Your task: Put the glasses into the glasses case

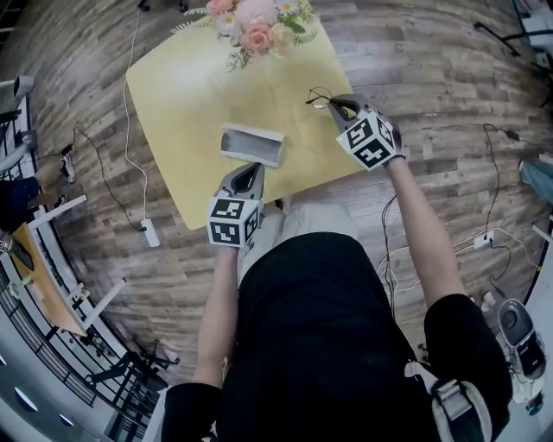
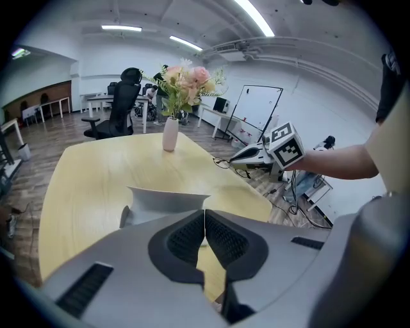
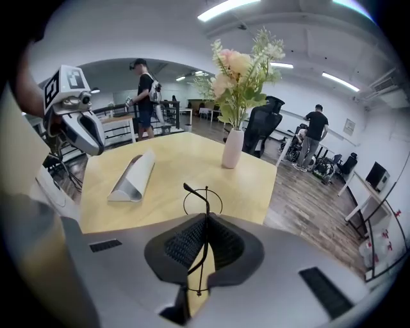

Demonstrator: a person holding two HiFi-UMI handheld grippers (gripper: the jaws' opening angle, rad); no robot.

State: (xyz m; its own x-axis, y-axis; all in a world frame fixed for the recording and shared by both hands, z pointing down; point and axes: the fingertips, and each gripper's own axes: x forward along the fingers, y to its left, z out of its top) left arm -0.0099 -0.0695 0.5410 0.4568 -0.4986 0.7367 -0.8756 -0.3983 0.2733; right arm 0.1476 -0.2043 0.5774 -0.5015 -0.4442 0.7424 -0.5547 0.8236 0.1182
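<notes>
Thin black-rimmed glasses (image 3: 203,204) (image 1: 320,97) hang pinched between the pads of my right gripper (image 3: 206,225) (image 1: 343,110), lifted a little above the yellow table (image 1: 194,104) near its right edge. The grey glasses case (image 1: 251,143) (image 2: 163,204) (image 3: 133,178) lies on the table's near middle. My left gripper (image 2: 204,227) (image 1: 245,179) hovers just in front of the case, jaws shut with nothing between them.
A white vase of pink flowers (image 1: 255,26) (image 2: 170,133) (image 3: 233,148) stands at the table's far edge. Cables and a power strip (image 1: 149,231) lie on the wooden floor left of the table. Office chairs and people are farther back in the room.
</notes>
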